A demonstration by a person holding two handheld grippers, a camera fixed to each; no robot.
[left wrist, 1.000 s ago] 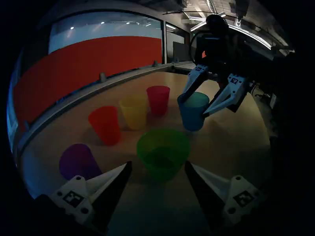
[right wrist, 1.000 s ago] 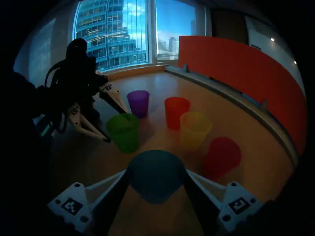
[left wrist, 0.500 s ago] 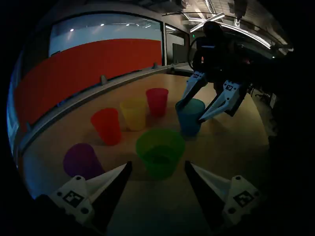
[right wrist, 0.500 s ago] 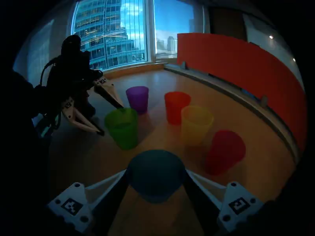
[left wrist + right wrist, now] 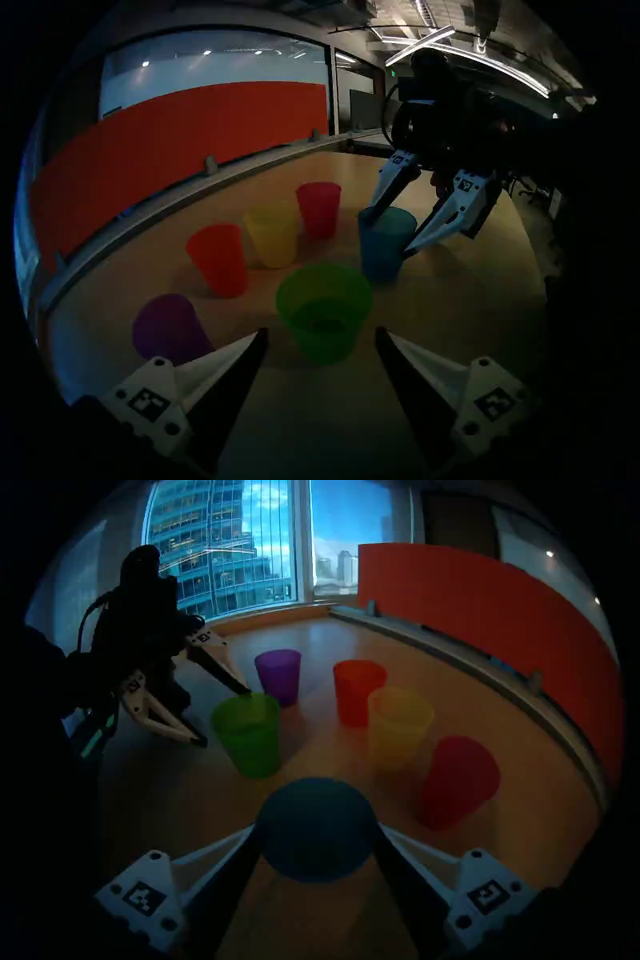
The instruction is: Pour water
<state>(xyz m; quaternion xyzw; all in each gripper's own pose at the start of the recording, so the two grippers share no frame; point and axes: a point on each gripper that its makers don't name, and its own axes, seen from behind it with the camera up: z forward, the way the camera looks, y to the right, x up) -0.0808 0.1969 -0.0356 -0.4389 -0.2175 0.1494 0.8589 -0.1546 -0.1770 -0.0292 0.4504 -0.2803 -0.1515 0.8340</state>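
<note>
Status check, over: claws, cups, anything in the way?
Right claw closed on blue cup, upright. Left claw open, green cup just ahead, untouched. Dark red cup beside blue, not touching.

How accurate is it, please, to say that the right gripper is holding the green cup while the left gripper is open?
Not quite. The right gripper is holding the blue cup, not the green cup, which stands free in front of the left gripper. The right gripper view shows the blue cup between its fingers. The left gripper is indeed open.
</note>
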